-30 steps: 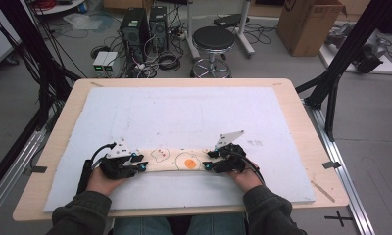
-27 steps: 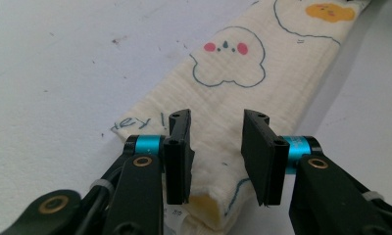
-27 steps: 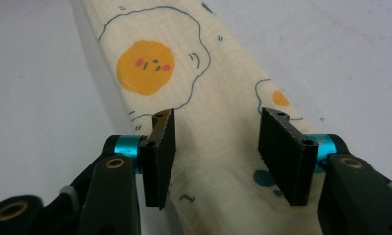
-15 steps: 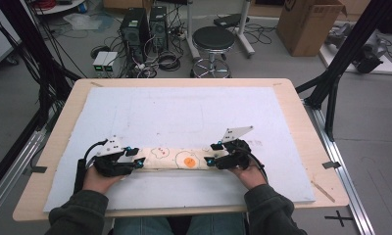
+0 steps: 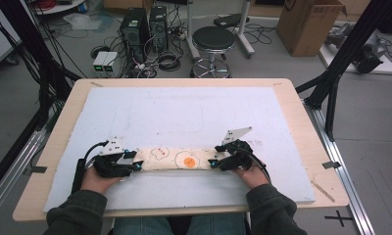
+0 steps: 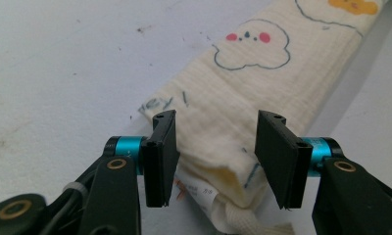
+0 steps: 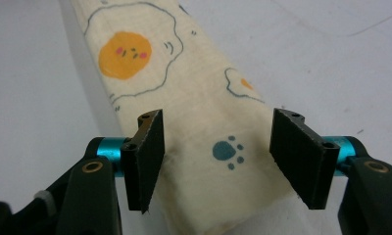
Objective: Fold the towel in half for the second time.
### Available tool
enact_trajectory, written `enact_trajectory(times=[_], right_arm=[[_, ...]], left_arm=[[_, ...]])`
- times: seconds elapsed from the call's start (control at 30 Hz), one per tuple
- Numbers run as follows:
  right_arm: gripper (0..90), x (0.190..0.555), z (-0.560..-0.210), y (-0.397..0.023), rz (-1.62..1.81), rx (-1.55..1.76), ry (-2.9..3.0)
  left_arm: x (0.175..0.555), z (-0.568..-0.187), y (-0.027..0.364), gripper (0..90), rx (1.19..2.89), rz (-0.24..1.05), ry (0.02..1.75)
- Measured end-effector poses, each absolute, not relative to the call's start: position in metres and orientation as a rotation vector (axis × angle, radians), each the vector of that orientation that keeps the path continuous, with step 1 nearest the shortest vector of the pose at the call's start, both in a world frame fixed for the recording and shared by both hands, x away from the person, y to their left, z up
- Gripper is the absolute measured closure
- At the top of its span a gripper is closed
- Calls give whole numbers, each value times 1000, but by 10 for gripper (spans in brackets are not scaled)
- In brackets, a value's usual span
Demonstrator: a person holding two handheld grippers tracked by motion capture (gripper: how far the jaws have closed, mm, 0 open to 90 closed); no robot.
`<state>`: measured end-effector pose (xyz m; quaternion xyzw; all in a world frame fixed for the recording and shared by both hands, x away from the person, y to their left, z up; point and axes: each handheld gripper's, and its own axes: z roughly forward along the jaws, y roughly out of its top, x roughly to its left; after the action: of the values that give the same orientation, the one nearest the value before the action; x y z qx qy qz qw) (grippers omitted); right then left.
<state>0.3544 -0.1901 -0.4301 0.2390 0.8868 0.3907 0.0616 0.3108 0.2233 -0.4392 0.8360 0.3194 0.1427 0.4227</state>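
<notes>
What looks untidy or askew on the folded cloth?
The folded cloth lies straight on the white mat. Only its end at the left claw is untidy: layers gape and a white tape loop sticks out.

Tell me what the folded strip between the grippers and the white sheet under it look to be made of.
Folded cloth: soft woven cotton or gauze by the look, matte cream, with a fine crinkled weave, printed fried eggs and a paw, layered folded edges. White mat: probably foam board or stiff paper, matte, scuffed and pen-marked; a thick edge shows at its front.

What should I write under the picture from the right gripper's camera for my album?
The right gripper has just been opening its jaws around the end of a folded cloth printed with fried eggs and a blue paw, lying on the white mat.
</notes>
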Motion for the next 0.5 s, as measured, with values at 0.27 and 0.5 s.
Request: enact_trajectory(times=[0.27, 0.5], right_arm=[[368, 353, -436, -188, 1109, 697, 2706], [366, 352, -438, -189, 1113, 705, 2699]], left_arm=[[311, -442, 221, 499, 2114, 354, 792], [311, -442, 221, 499, 2112, 357, 795]])
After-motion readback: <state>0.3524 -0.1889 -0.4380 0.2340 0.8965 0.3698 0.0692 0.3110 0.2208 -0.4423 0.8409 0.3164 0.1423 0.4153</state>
